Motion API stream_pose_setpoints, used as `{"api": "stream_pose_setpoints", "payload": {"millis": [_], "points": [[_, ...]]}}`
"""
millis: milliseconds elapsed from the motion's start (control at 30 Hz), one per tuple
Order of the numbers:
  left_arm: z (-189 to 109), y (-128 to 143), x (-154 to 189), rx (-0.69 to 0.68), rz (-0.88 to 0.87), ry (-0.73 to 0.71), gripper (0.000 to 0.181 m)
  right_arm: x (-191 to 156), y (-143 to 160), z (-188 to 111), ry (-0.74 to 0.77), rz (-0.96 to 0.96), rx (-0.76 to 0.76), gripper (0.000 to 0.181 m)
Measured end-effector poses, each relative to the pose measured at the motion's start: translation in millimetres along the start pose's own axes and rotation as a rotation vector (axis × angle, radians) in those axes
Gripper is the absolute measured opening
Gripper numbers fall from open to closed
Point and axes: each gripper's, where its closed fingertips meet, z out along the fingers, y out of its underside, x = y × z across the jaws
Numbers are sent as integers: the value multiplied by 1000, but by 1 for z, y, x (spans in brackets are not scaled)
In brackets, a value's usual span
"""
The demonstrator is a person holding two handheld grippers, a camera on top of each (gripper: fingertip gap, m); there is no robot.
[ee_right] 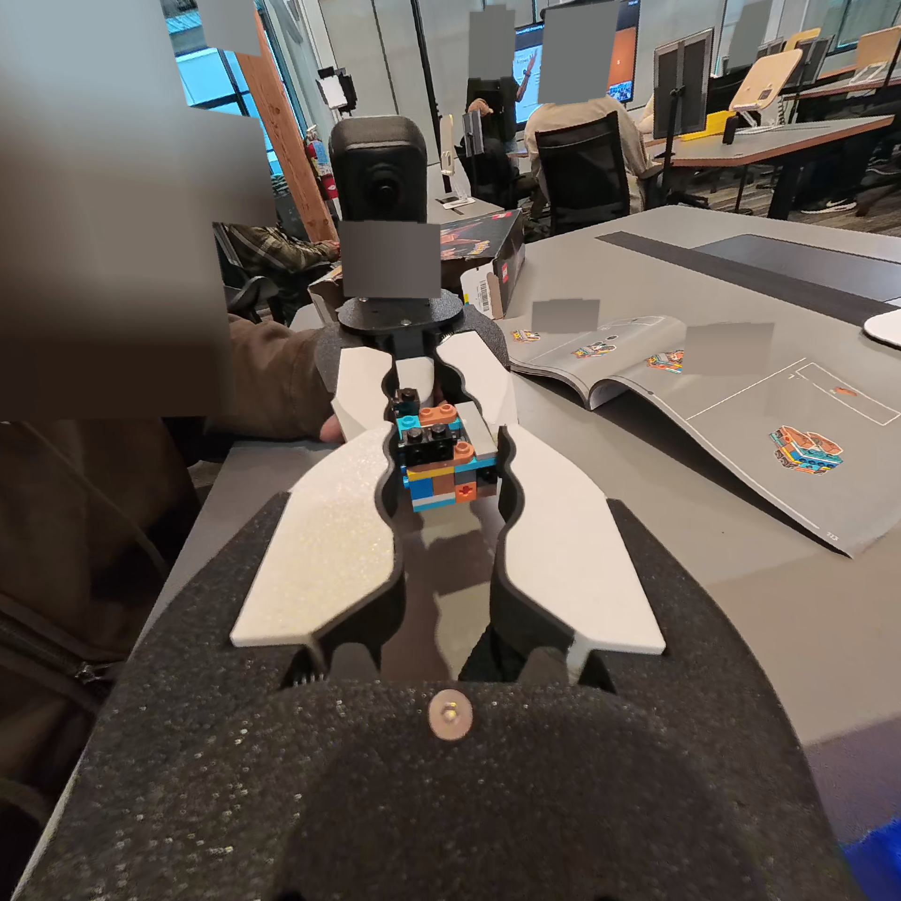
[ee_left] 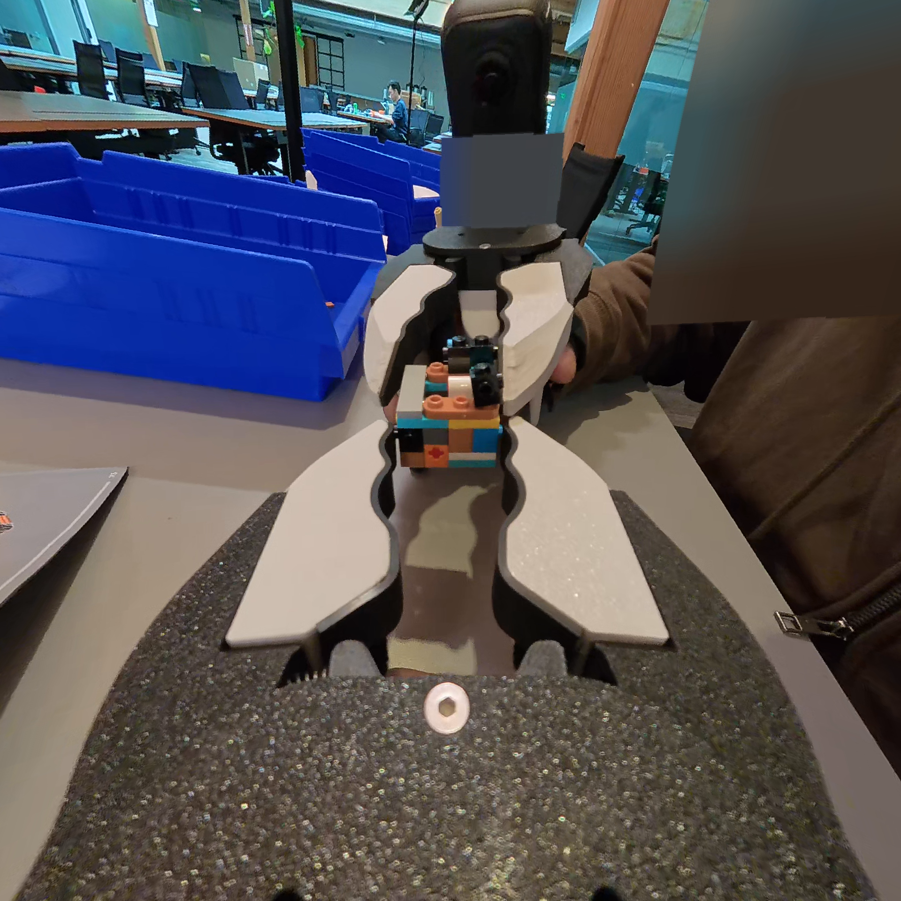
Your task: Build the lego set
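1. Left wrist view: my left tongs (ee_left: 447,446) clamp the lego build (ee_left: 448,434) by its striped base, held above the table (ee_left: 195,439). Facing them, my right tongs (ee_left: 446,370) close on its black upper bricks. Blue bins (ee_left: 170,273) sit beyond the build.

2. Right wrist view: right tongs (ee_right: 446,468) pinch the build (ee_right: 446,463). The instruction booklet (ee_right: 707,404), right of the build, pictures a bigger model, so I reckon plenty remains.

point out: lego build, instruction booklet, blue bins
lego build (ee_left: 448,441), left wrist view, its multicoloured side wall.
instruction booklet (ee_right: 760,419), right wrist view, its open right page.
blue bins (ee_left: 195,292), left wrist view, nearest bin's side wall.
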Motion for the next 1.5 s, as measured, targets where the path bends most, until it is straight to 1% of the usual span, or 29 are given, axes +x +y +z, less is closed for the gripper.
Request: {"api": "stream_pose_setpoints", "payload": {"millis": [567,767,867,967,1033,1167,1233,1500], "points": [[-2,-3,3,25,16,23,40,-5,-4,1,5,-81,-3,39],[-2,-3,4,26,18,30,40,-9,-5,-1,-10,-140,-7,45],[-3,-3,3,19,24,24,40,-11,-5,-3,-12,-210,-14,49],[-5,-3,0,19,20,16,40,-11,-6,-8,1,-321,-14,53],[-6,-3,-2,20,13,12,40,-8,-5,-12,41,-453,-29,57],[-9,-6,-4,27,-10,9,40,-4,-7,-19,185,-861,-12,64],[-10,-8,-5,28,-25,4,40,-6,-8,-18,229,-1027,-22,68],[-10,-16,2,53,-90,49,40,-17,-12,-2,258,-1310,-7,85]]}}
